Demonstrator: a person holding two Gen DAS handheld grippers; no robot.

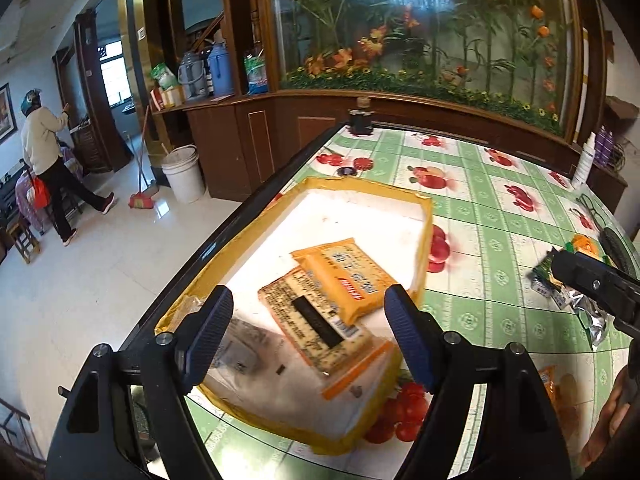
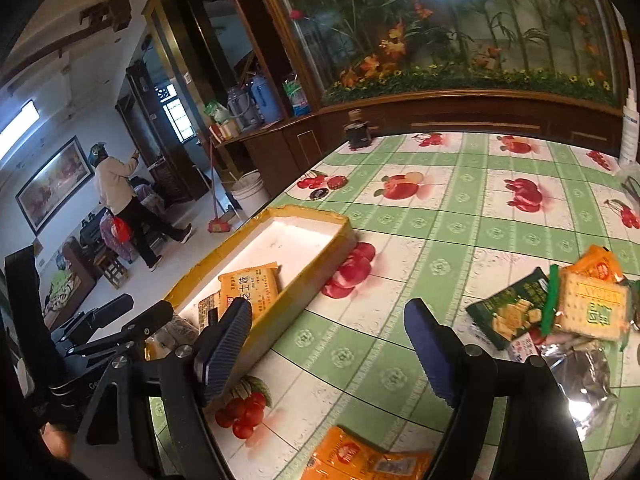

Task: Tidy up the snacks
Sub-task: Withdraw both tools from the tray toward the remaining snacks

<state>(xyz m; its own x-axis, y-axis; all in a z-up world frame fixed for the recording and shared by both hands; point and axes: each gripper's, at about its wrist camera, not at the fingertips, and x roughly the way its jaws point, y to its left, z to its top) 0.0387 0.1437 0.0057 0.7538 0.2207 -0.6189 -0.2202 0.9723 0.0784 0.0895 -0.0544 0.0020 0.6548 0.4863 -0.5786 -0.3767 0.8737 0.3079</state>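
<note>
Two empty grippers work over a shallow white tray (image 1: 425, 216): the left gripper (image 1: 308, 336) hangs above its near end, fingers apart, and the right gripper (image 2: 328, 354) hovers beside it, fingers likewise spread. Two orange snack packets (image 1: 344, 276) lie inside, plus perhaps a blurred clear one. Right of the tray lies a loose snack pile (image 2: 560, 312) on a green fruit-print tablecloth (image 2: 440, 216); beyond, a flower mural (image 1: 420, 20).

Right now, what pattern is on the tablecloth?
Green-and-white checked tablecloth printed with red fruit, clearest in the right wrist view.
</note>
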